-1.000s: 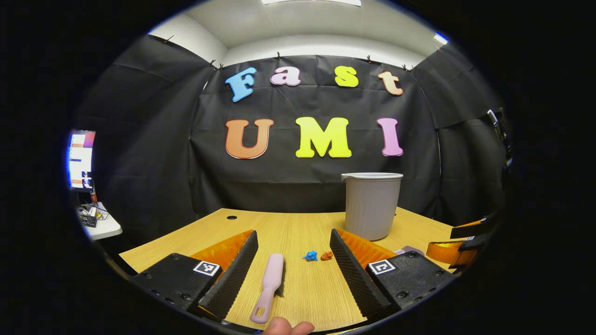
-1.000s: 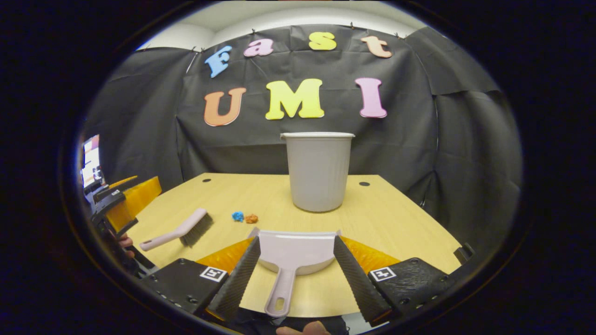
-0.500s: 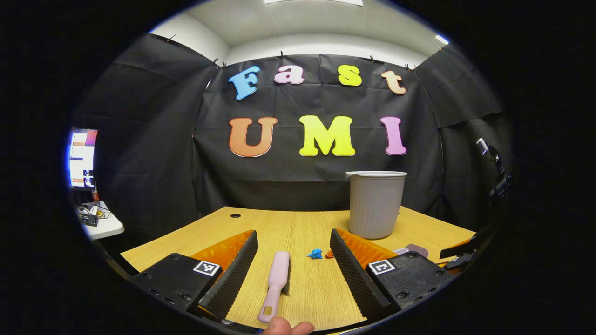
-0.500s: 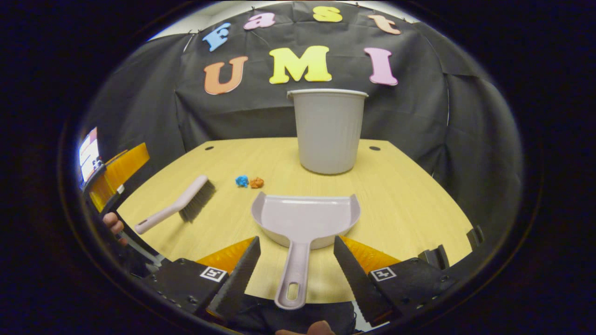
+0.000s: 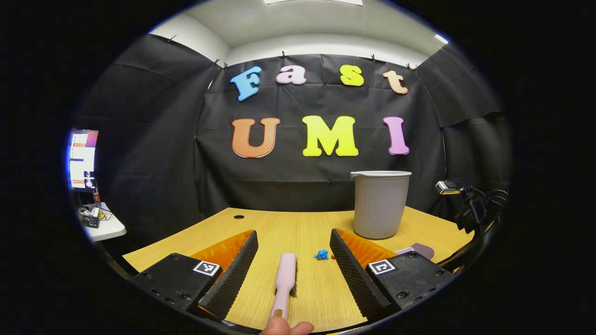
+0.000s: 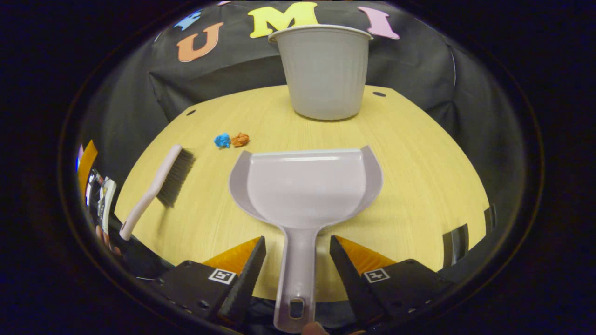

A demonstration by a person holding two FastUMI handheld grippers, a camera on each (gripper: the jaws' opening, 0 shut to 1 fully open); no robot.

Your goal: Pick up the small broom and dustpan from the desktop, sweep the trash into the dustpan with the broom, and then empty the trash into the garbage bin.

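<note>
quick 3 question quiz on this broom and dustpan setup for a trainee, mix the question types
1. True or false: the right gripper is shut on the dustpan handle.
2. What lies on the desk between the broom and the garbage bin?
A. a sponge
B. two small crumpled scraps, blue and orange
C. a spoon
3. In the left gripper view, what lies between the jaws of the left gripper?

Key
1. False: the jaws stand open either side of the handle, not touching it.
2. B
3. The broom, seen end on, with the jaws open.
</note>
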